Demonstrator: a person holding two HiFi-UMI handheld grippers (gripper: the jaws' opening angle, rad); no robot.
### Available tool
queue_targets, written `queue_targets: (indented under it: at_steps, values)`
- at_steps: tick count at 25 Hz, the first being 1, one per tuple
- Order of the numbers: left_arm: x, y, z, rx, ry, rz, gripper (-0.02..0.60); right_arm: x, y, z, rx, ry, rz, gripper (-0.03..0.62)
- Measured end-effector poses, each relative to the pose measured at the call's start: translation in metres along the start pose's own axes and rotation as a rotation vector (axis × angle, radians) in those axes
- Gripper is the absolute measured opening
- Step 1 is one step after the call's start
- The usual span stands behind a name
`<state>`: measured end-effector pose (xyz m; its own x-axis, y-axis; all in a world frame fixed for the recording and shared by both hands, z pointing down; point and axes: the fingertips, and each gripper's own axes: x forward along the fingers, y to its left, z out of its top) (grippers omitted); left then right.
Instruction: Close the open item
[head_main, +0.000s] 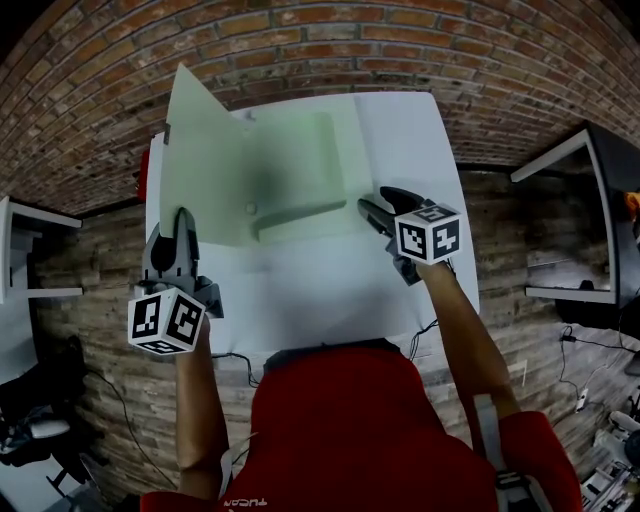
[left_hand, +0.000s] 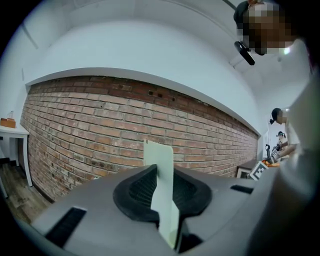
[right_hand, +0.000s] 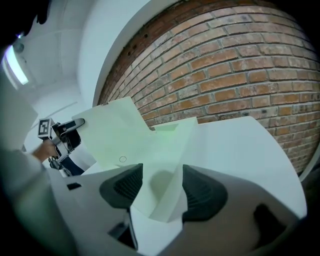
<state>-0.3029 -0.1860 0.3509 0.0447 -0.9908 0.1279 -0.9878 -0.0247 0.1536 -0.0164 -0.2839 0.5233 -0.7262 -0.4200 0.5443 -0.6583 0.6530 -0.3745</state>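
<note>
Arms outstretched, left tongs (head_main: 182, 218) pinch the folder (head_main: 290, 160); right tongs (head_main: 372, 207) gape around its lower edge.

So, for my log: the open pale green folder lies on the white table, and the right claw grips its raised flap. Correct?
Wrong claw: the left claw grips the raised flap of the open pale green folder on the white table, as the left gripper view shows.

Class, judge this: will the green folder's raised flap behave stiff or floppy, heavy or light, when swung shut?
Probably fairly stiff: the flap stands flat without drooping, pinched at one edge by the left gripper. Likely light: edge-on it is a thin sheet. Its surface looks smooth, so it could slip from that pinch.
</note>
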Motion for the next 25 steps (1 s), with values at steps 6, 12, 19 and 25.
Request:
queue_targets:
  at_steps: [6, 12, 19, 25]
  values:
    - [0.006, -0.022, 0.004, 0.02, -0.003, -0.031, 0.048, 0.002, -0.004, -0.004, -0.006, 0.016, 0.02, 0.232]
    - [0.012, -0.041, 0.004, 0.039, 0.0, -0.059, 0.046, 0.004, -0.003, -0.004, -0.016, 0.018, 0.044, 0.232]
    - [0.023, -0.079, 0.001, 0.124, 0.023, -0.118, 0.046, 0.007, 0.001, -0.008, -0.043, 0.035, 0.079, 0.23]
    - [0.035, -0.112, -0.005, 0.171, 0.052, -0.175, 0.046, 0.008, 0.001, -0.008, -0.052, 0.037, 0.091, 0.23]
